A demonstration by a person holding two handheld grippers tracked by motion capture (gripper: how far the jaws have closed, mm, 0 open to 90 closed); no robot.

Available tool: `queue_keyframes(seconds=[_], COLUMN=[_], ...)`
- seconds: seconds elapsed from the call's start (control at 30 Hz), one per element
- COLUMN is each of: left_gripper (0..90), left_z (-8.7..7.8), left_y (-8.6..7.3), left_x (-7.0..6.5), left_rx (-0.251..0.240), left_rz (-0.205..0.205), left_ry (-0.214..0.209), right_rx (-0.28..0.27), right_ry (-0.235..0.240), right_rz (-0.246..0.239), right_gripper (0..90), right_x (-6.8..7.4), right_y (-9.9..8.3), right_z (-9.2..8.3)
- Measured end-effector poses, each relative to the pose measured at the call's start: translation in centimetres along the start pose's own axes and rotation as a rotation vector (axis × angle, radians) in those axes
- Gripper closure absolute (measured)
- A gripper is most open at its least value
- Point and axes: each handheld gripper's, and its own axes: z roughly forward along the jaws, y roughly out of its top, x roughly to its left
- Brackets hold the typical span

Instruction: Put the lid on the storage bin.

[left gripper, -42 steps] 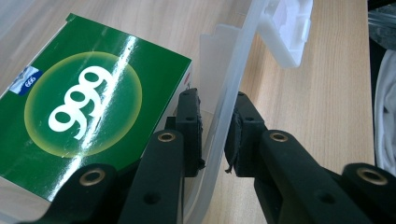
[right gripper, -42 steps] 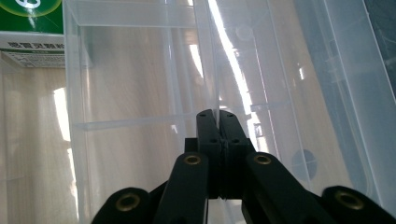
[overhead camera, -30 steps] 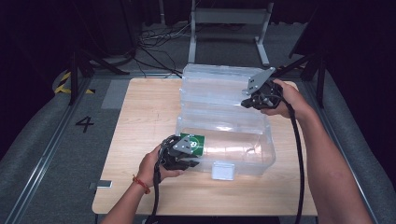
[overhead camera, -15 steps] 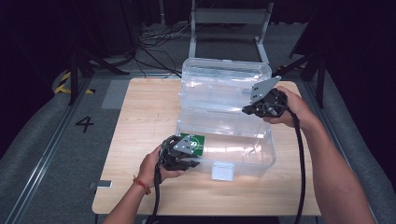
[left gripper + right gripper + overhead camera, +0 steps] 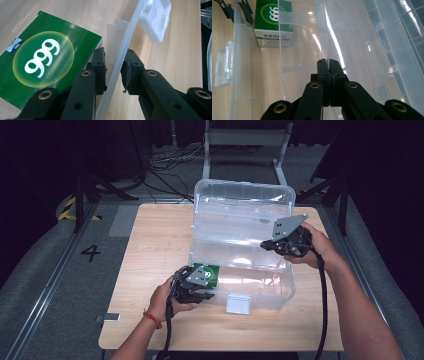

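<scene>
A clear plastic storage box (image 5: 282, 287) stands open on the wooden table, its lid (image 5: 245, 195) raised at the back. Inside its left front corner lies a green carton marked 999 (image 5: 209, 271) (image 5: 45, 62) (image 5: 274, 17). My left gripper (image 5: 206, 295) (image 5: 113, 67) is clamped on the box's front wall, one jaw inside beside the carton and one outside. My right gripper (image 5: 267, 245) (image 5: 328, 62) is shut on the thin edge of the clear inner tray (image 5: 235, 227), held above the box's right side.
A white latch (image 5: 238, 303) (image 5: 156, 20) hangs on the box's front wall. Bare wooden table (image 5: 150, 250) spreads to the left of the box. Beyond the table's far edge are a metal frame (image 5: 245, 140) and cables on the floor. Both grippers trail black cables.
My right gripper has come nearer and lower, bringing the clear tray with it, and the lid stands a little higher. The left gripper has stayed on the front wall.
</scene>
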Motion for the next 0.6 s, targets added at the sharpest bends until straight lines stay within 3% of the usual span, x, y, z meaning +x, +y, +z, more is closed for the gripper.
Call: queue_keyframes(seconds=[0.3,0.6], left_gripper=[74.5,74.4], left_z=[0.0,0.0], left_y=[-0.2,-0.5], left_x=[0.0,0.0], left_rx=[-0.024,-0.055], left_rz=[0.01,0.012], left_ry=[0.001,0.001], right_rx=[-0.036,-0.148], right_ry=[-0.003,0.009], right_rz=[0.009,0.056], right_gripper=[88.5,88.2], right_x=[0.9,1.9], right_y=[-0.6,-2.2], right_z=[-0.2,-0.5])
